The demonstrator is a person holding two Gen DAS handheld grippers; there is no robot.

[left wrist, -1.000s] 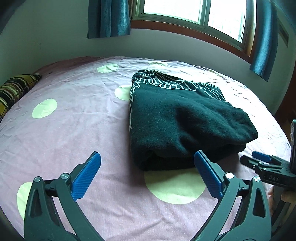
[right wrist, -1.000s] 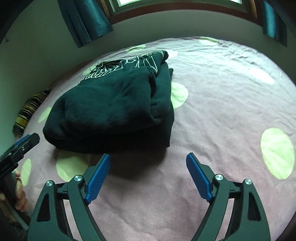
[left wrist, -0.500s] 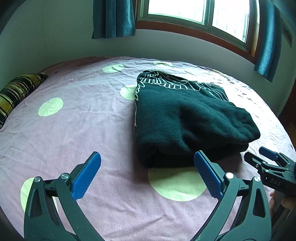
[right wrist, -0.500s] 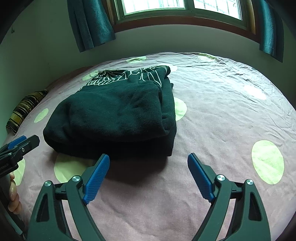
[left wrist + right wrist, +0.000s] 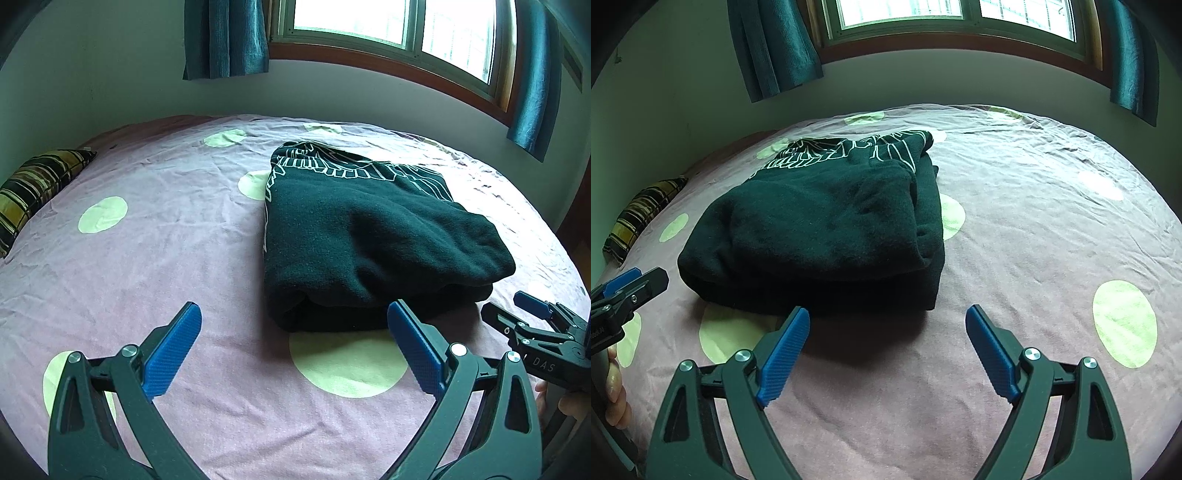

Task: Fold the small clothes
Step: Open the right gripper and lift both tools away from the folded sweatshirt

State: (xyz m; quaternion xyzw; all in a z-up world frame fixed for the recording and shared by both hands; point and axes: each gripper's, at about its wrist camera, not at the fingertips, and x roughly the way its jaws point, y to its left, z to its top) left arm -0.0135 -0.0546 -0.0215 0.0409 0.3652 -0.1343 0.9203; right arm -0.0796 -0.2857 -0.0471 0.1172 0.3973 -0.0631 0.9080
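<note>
Far left, by the wall: a striped pillow in yellow, black and brown (image 5: pixel 35 188), lying at the edge of the bed.

Bed surface: a wrinkled mauve sheet with large pale-green dots (image 5: pixel 155 236) covers everything in both wrist views.

Left gripper (image 5: pixel 293 347): black frame, ribbed blue pads, held low over the sheet and tilted downward. Jaws spread wide, nothing between them but sheet and one green dot. Its right pad overlaps the garment's near edge in the picture; whether it touches, I cannot tell.

Centre: the folded dark-green fleece garment with a white line print (image 5: pixel 369 236) lies flat on the sheet, a thick rectangular bundle. Printed part on the far side toward the window; plain rolled fold on the near side. Neither gripper holds it. Seen from the right wrist (image 5: pixel 820 225), it sits left of centre, its near edge just beyond the left blue pad.

Right gripper (image 5: pixel 886 354): same build, jaws also spread wide and empty over bare sheet, near the garment's right front corner. In the left wrist view it shows at the right edge (image 5: pixel 532 325), just beside the bundle, with the person's fingers (image 5: pixel 570 402) below it.

Behind: a wood-framed window (image 5: pixel 406 33) with teal curtains (image 5: pixel 225 37) on either side.
</note>
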